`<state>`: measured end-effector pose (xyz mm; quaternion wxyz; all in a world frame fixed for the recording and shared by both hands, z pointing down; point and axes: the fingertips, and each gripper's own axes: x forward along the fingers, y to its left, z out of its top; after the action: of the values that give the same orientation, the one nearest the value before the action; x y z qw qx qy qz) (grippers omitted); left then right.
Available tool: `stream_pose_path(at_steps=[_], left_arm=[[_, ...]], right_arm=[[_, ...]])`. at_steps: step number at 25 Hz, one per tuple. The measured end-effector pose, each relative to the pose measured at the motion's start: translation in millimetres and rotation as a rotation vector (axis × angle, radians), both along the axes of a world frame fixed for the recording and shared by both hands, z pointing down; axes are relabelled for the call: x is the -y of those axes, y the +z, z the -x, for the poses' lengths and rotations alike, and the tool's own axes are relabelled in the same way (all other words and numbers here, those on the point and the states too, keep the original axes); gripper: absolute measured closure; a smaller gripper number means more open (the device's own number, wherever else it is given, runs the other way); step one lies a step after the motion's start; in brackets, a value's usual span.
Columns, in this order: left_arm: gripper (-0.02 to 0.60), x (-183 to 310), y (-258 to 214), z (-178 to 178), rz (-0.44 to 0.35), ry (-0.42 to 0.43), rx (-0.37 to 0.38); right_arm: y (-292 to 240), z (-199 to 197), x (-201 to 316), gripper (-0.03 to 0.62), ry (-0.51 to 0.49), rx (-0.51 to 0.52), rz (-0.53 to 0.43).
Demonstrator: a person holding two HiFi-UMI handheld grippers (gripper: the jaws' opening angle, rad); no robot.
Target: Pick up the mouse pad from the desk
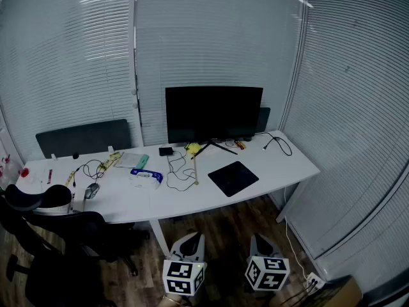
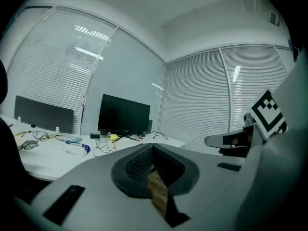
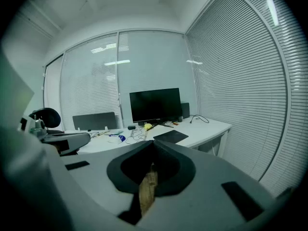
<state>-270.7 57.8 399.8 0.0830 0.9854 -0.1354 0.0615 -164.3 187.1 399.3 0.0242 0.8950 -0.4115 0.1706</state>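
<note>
The black mouse pad (image 1: pixel 233 178) lies flat on the white desk (image 1: pixel 281 171), right of centre near the front edge. It also shows in the right gripper view as a dark mouse pad (image 3: pixel 170 136) on the desk, far ahead. Both grippers hang low, well short of the desk, over the wooden floor. The left gripper (image 1: pixel 193 238) and the right gripper (image 1: pixel 259 238) point toward the desk side by side. In its own view the left gripper (image 2: pixel 153 145) has its jaws pressed together with nothing between. The right gripper (image 3: pixel 153 141) is likewise shut and empty.
A dark monitor (image 1: pixel 213 114) stands behind the pad. Cables (image 1: pixel 181 171), a tissue pack (image 1: pixel 146 178), a yellow object (image 1: pixel 193 148) and a mouse (image 1: pixel 92 190) lie on the desk's left half. A black office chair (image 1: pixel 45 235) stands at the left. Blinds cover the walls around.
</note>
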Motion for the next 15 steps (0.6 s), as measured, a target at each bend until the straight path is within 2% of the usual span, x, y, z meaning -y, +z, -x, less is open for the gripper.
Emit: stream_pose_path(at_steps=[9,15], left_arm=[[0.563,16,7,5,0.021,-0.005,0.017],[0.565,21,13,8,0.031,0.024,0.022]], right_arm=[[3,6,15,0.562,-0.007,0.004,0.011],[10,10,20,0.560,0.013,0.025,0.011]])
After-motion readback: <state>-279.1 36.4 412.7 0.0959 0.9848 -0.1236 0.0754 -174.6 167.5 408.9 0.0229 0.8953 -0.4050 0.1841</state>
